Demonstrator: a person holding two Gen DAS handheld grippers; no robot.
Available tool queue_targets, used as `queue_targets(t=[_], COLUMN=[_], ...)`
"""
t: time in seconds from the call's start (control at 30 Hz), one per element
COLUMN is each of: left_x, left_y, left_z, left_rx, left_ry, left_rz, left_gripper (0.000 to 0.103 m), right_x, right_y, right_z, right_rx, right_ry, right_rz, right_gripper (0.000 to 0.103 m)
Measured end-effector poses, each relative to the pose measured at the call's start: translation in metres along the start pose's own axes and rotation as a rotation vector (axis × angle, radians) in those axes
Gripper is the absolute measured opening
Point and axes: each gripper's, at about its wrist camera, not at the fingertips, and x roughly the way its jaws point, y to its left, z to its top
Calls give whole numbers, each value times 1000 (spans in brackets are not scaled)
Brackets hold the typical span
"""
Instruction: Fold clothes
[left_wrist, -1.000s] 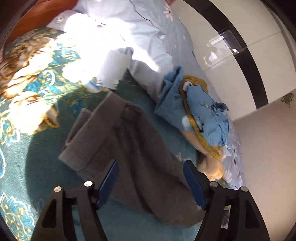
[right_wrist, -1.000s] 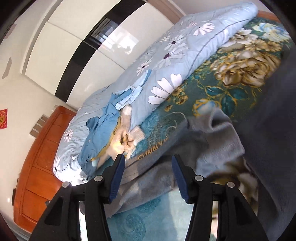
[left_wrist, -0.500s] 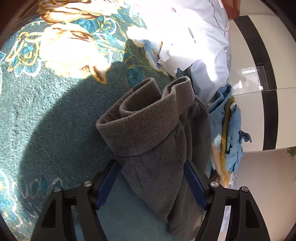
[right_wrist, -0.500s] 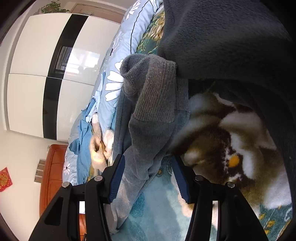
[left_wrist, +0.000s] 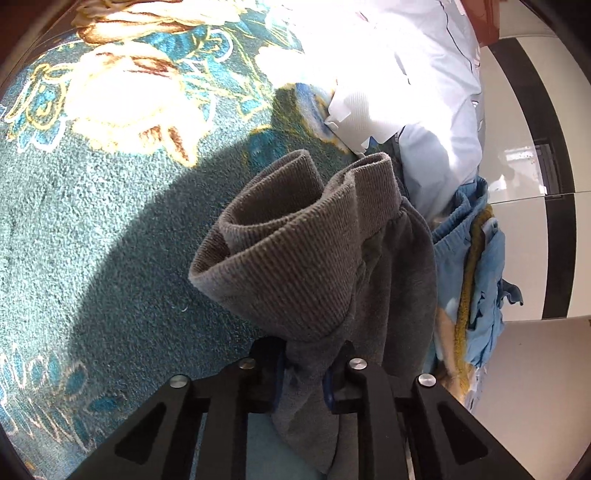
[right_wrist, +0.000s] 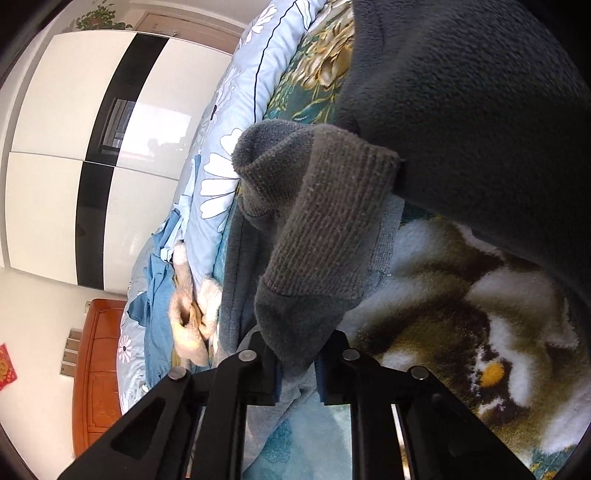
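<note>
A grey fleece garment with ribbed cuffs lies on a teal floral blanket. In the left wrist view my left gripper (left_wrist: 304, 373) is shut on the grey fabric just below a ribbed cuff (left_wrist: 295, 254), which stands up in front of the fingers. In the right wrist view my right gripper (right_wrist: 297, 369) is shut on the other ribbed cuff (right_wrist: 325, 229) of the same garment. A large dark fleece part of the garment (right_wrist: 480, 110) fills the upper right of that view.
The teal floral blanket (left_wrist: 92, 221) covers the bed. A pale blue daisy-print quilt (right_wrist: 236, 122) lies beside it. A heap of blue and mustard clothes (left_wrist: 476, 280) sits at the bed's edge. A white and black wardrobe (right_wrist: 74, 147) and wooden headboard (right_wrist: 96, 369) stand behind.
Both grippers have closed on the grey garment's cuffs; half a second ago both were open around the fabric. Before that they swung in toward the cuffs.
</note>
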Motion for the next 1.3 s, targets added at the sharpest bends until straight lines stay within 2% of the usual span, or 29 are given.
queue_targets(t=[0.23,0.37,0.63,0.77,0.8,0.87,0.97,1.17,1.23,1.3], left_x=[-53,-90,-164,-172,-170,-163,-156,-157,-159,-164], left_y=[-18,12,75,128,138,148,151,144,142,138], left_z=[10,16,28,24,23,21,16,18,19,19], left_rx=[53,85,146,69,51,45,76,125,135,155], left_ry=[-38,-49,-70,-55,-43,-32,-24,13,32,38], left_rz=[-162,-178,-202,-192,-206,-181,-138,-105,-95,-82], left_gripper=[9,9,9,9,9,9,10,13,16,23], right_x=[-32,-57,-117,-135,-133,-131,-126,-131,-134,-140], right_y=[33,33,-18,-45,-49,-60,-67,-66,-65,-65], right_z=[-9,-39,-118,-145,-150,-157,-160,-159,-158,-156], right_rx=[-109,-161,-172,-174,-170,-149,-124,-142,-144,-146], right_ry=[9,44,145,174,182,195,198,201,198,187], right_rz=[61,80,90,68,58,30,20,-13,-32,-45], right_gripper=[7,7,7,7,7,7,7,9,12,15])
